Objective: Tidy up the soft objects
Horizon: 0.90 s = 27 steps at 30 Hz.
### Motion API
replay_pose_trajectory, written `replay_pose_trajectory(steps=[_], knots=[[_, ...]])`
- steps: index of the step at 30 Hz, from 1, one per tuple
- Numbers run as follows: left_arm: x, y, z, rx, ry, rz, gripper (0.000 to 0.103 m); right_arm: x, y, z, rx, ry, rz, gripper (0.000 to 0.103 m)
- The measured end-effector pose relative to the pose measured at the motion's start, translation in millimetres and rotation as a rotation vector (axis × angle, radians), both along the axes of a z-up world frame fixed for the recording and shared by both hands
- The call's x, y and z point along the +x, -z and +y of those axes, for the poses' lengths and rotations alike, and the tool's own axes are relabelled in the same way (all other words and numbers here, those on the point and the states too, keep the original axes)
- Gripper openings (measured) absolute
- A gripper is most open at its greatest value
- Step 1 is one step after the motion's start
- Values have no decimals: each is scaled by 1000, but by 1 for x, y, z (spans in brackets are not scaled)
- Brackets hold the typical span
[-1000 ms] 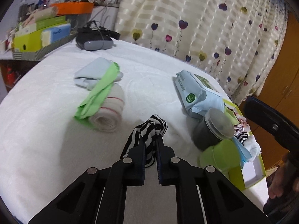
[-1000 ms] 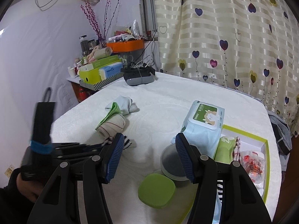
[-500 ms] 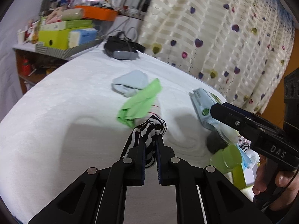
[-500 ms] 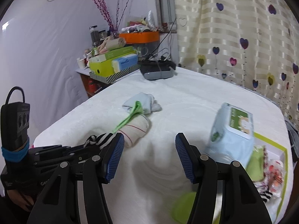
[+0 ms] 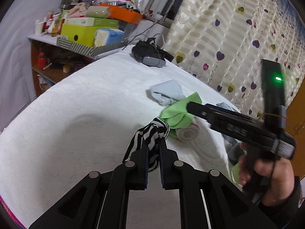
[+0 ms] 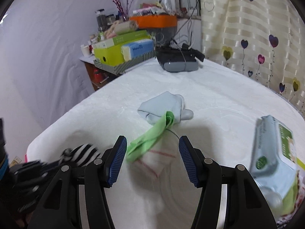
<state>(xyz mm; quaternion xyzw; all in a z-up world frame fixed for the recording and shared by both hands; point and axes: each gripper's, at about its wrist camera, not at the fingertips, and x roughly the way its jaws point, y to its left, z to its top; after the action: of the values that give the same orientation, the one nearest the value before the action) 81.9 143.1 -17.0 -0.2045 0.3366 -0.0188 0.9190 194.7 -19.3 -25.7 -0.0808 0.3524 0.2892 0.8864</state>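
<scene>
Clenched tight, the left gripper (image 5: 153, 143) pinches a black-and-white striped sock (image 5: 150, 133) at the lower middle of the left wrist view, the cloth bunched above the fingertips and trailing down their left side. Just right of it lies a white rolled cloth with red lines (image 5: 187, 132), a green cloth (image 5: 179, 112) draped over its top. Beyond, toward the middle of the frame, sits a pale blue bundle (image 5: 166, 92) on the white table cover (image 5: 85, 105). Coming in from the right edge is the right gripper (image 5: 192, 107), its tip over the green cloth; from this side I cannot tell how its jaws stand. A hand (image 5: 266, 169) grips its handle at the lower right. A black and grey headset (image 5: 148, 56) lies at the far end of the table, upper middle, and a shelf of boxes (image 5: 89, 32) fills the upper left.

Over in the right wrist view, the right gripper (image 6: 152, 152) stands wide apart at the lower middle, holding nothing, its blue pads (image 6: 117, 161) flanking the white rolled cloth (image 6: 158, 157) and the green cloth (image 6: 152, 137) below them. The pale blue bundle (image 6: 164, 108) is just past, at centre. At the lower left the striped sock (image 6: 83, 153) shows, blurred, in the left gripper (image 6: 63, 159). A wet-wipes pack (image 6: 276, 152) leans at the right edge. The headset (image 6: 179, 61) sits upper middle.
</scene>
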Motion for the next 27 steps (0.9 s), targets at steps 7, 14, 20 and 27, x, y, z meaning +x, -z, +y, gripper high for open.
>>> replay_pose_trajectory(steps=[7,14,20,27], knots=[[-1,4,11,-14,-22,-1,9,9,8,21,-56,-1,-15,34],[0,5,12,-21,-23,-2,9,3,2,16,-19,-45,-12,2],[-4,-4,6,-15,-23,-24,9,-28,-31,7,68,-111,-90,2],[-12,-23,-12,-1,10,-68,9,-62,-59,-17,129,-128,-151,2]])
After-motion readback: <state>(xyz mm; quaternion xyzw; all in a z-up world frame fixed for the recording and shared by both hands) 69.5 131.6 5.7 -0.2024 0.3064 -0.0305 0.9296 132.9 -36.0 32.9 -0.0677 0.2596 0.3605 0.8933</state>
